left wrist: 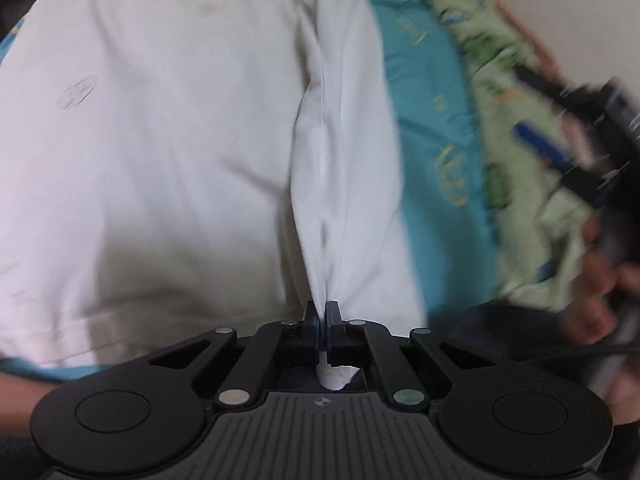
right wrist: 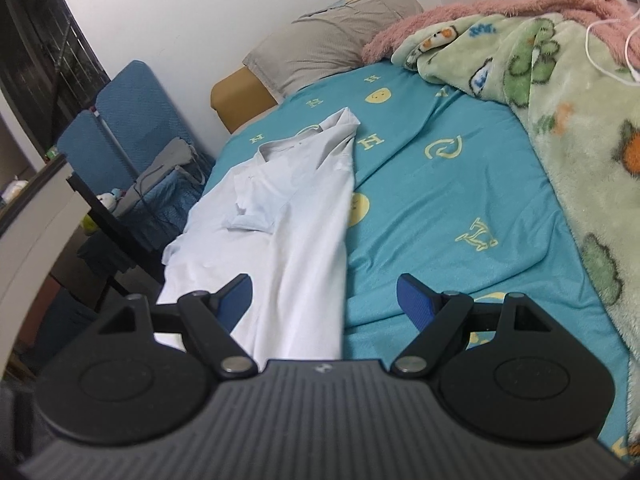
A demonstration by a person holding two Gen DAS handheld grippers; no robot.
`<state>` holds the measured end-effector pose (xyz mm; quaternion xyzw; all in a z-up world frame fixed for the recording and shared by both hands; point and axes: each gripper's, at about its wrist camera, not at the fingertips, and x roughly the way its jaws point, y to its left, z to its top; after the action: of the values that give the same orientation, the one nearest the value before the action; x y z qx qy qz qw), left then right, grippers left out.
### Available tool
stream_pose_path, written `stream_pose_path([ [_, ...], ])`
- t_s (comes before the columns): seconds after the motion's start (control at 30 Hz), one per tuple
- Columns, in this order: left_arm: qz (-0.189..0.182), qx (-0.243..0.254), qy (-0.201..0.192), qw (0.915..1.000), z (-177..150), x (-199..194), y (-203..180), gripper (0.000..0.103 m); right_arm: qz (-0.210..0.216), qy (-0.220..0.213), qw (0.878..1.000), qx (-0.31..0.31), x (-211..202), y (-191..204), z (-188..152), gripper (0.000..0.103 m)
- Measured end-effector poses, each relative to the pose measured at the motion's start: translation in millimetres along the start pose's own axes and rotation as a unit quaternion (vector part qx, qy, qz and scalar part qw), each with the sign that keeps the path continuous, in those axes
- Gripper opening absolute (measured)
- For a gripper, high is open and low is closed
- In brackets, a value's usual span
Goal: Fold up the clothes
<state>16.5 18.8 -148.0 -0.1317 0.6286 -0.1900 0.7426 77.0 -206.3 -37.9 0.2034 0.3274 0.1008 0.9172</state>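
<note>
A white shirt (right wrist: 288, 216) lies along the left side of a bed with a turquoise sheet (right wrist: 448, 200), its collar at the far end. In the left wrist view the shirt (left wrist: 160, 140) fills most of the frame. My left gripper (left wrist: 321, 316) is shut on a pinched ridge of the shirt's cloth, which runs up from the jaws as a raised fold. My right gripper (right wrist: 324, 292) is open and empty above the shirt's near end, its blue pads (right wrist: 416, 300) wide apart. The right gripper also shows blurred at the right edge of the left wrist view (left wrist: 568, 160).
A green fleece blanket (right wrist: 560, 128) with a pink one (right wrist: 460, 20) covers the bed's right side. A grey pillow (right wrist: 332, 44) lies at the head. A blue chair (right wrist: 132, 120) with grey clothes and a dark desk (right wrist: 104, 212) stand left of the bed.
</note>
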Motion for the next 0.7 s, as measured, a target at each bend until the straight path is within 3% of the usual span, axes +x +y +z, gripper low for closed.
stream_pose_path([
  [0.13,0.017,0.021,-0.011,0.9996,1,-2,-7,0.004,-0.002,-0.005,1.0,-0.014,-2,4,-1,0.081],
  [0.23,0.038,0.037,-0.039,0.9979,1,-11,-14,0.017,-0.001,-0.018,1.0,-0.023,-7,7,0,0.081],
  [0.3,0.056,0.049,-0.073,0.9946,2,-22,-19,0.043,0.005,-0.033,0.999,-0.029,-13,10,1,0.081],
  [0.33,0.066,0.054,-0.094,0.9918,4,-29,-22,0.049,0.007,-0.041,0.999,-0.034,-16,12,1,0.081],
  [0.4,0.091,0.066,-0.138,0.9841,7,-43,-29,0.069,0.009,-0.058,0.997,-0.046,-21,16,1,0.081],
  [0.47,0.119,0.077,-0.184,0.9727,12,-58,-35,0.081,0.012,-0.075,0.996,-0.055,-27,20,1,0.081],
  [0.6,0.143,0.089,-0.265,0.9494,25,-88,-52,0.086,0.015,-0.102,0.993,-0.057,-35,21,3,0.081],
  [0.7,0.149,0.102,-0.302,0.936,39,-96,-70,0.093,0.015,-0.117,0.991,-0.055,-40,20,4,0.081],
])
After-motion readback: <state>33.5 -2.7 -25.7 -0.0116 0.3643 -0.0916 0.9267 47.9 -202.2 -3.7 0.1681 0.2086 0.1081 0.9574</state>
